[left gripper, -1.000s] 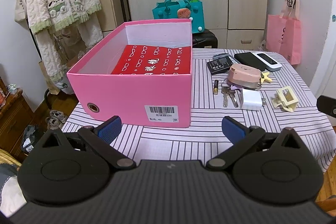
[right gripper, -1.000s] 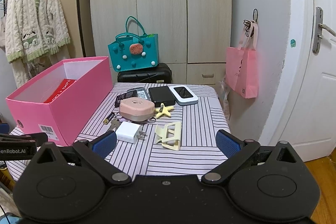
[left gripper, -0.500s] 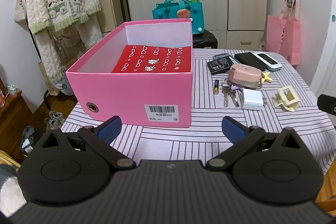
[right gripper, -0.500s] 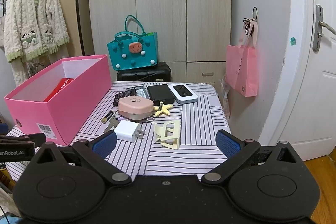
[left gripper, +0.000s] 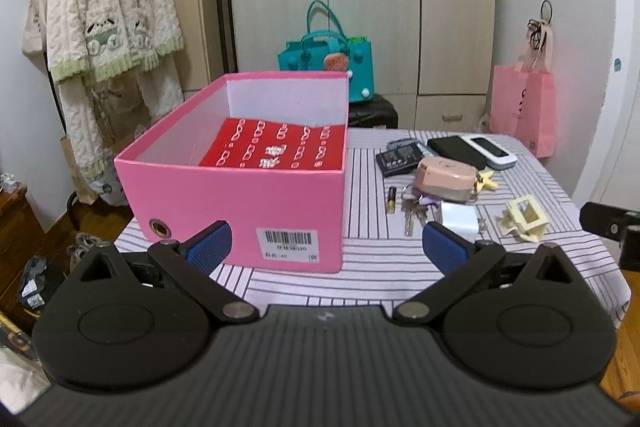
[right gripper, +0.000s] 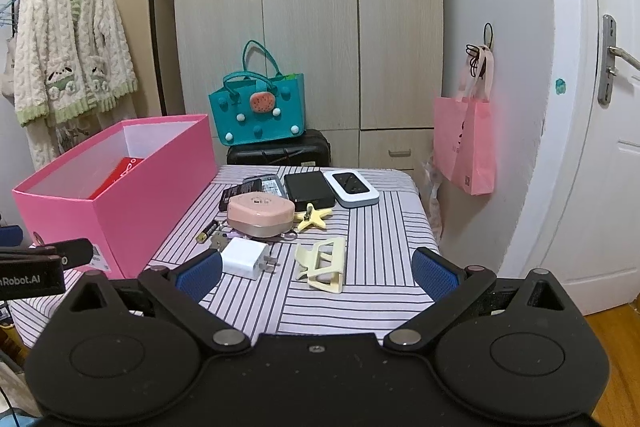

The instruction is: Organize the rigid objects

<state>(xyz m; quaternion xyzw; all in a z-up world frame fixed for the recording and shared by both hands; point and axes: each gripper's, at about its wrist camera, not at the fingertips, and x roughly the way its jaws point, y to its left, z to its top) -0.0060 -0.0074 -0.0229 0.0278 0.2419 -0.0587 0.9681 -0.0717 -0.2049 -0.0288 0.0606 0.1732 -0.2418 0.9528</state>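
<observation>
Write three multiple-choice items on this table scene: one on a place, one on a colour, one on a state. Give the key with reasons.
1. Where does the white charger lie?
A. inside the pink box
B. on the striped cloth, in front of the pink case
C. on top of the black device

2. What colour is the large hair claw?
A. pale yellow
B. teal
C. red

3. How do the right tongs stand?
A. shut on the star clip
B. shut on nothing
C. open, holding nothing

Key: 1 B, the charger rests on the striped cloth just nearer the camera than the pink case. 2 A, the claw is cream-yellow. 3 C, both blue pads sit wide apart with nothing between; the left tongs likewise.
</observation>
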